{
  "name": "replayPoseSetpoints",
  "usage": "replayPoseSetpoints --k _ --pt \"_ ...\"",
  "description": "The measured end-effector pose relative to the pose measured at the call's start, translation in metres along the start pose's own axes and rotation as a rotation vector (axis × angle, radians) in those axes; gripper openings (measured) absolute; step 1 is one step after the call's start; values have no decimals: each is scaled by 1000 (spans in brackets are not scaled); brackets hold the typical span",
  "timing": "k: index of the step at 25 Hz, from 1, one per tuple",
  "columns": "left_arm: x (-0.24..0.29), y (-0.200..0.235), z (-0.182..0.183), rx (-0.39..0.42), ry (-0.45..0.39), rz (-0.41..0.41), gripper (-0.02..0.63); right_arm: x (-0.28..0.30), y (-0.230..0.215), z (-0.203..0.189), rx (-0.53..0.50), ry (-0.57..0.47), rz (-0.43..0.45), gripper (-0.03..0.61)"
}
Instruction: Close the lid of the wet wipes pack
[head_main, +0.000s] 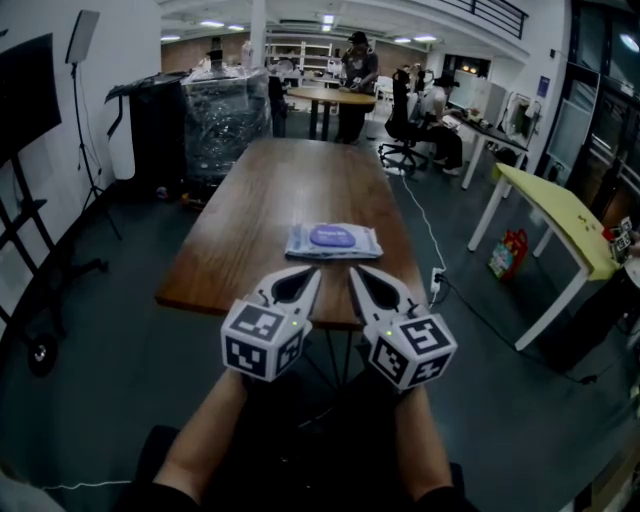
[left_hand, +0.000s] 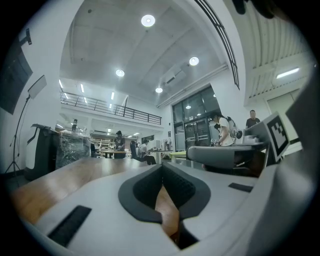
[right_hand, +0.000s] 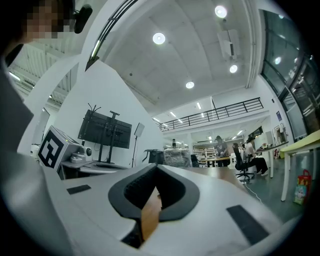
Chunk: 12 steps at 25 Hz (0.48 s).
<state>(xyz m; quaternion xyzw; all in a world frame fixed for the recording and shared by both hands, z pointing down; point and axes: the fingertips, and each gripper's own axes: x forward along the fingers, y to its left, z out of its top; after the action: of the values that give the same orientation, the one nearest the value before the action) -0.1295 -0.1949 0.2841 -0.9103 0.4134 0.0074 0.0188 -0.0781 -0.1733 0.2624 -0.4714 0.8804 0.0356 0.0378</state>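
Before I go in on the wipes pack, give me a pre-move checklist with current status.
1. Wet wipes pack lies flat on the table, in view: ok.
2. Purple lid open or shut: cannot tell.
3. Left tool empty, jaws together: ok.
4. Right tool empty, jaws together: ok.
5. Both tools short of the pack, at the table's near edge: ok.
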Motion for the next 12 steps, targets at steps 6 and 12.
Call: replayPoseSetpoints --k 6,12 --pt "-3 -1 1 6 0 0 9 -1 4 1 -4 0 12 7" --pt "-3 -1 1 10 -2 2 9 -1 6 2 3 -6 21 8"
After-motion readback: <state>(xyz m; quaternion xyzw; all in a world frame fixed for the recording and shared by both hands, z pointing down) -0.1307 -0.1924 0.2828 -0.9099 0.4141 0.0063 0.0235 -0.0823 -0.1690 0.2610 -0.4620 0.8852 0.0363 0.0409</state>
